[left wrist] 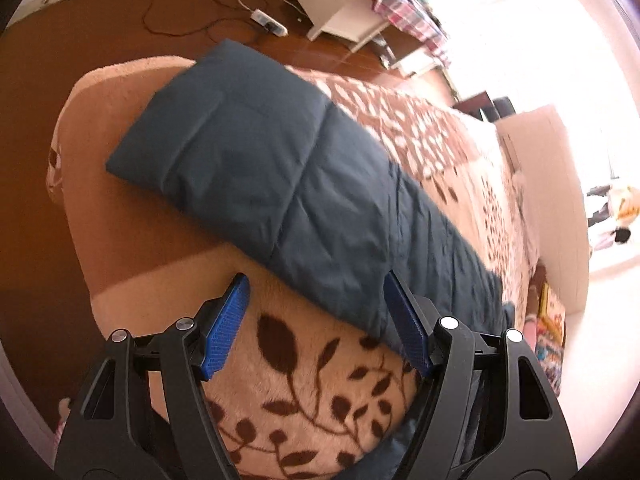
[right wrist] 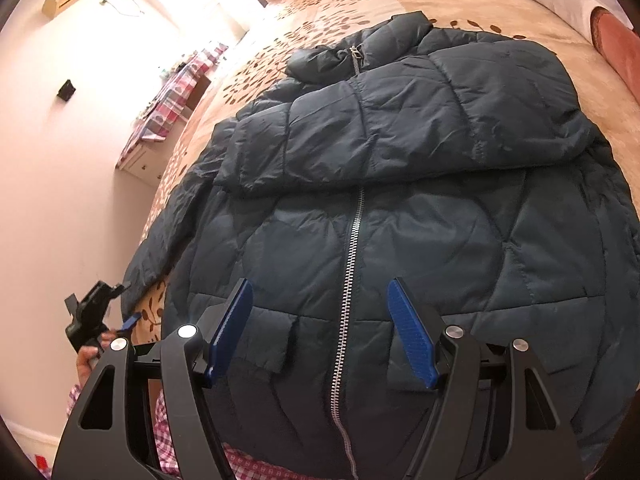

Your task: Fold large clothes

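- On the bed (right wrist: 500, 12), one dark teal puffer jacket (right wrist: 400, 220) lies front up, zipped, collar away from the person and hem nearest them.
- One sleeve lies folded across the jacket's chest, just below the collar.
- The other sleeve (left wrist: 280, 168) stretches straight out from the jacket's side over the leaf-print blanket (left wrist: 312, 392), with its cuff near the bed's edge.
- Left gripper (left wrist: 316, 320) hovers just above the outstretched sleeve's near edge, blue pads spread wide, pinching nothing.
- Right gripper (right wrist: 320, 324) hovers over the jacket's lower front, straddling the zipper (right wrist: 348, 264), pads spread, also empty.
- Handling, as a judgement: the jacket looks soft, puffy and light; its smooth shell is likely slippery, and the padding will spring back from a fold.
- Best holds seem to be thin, firm edges: the cuff or sleeve seam, and the hem corners.
- Count: one jacket, two sleeves, one zipper, two grippers.
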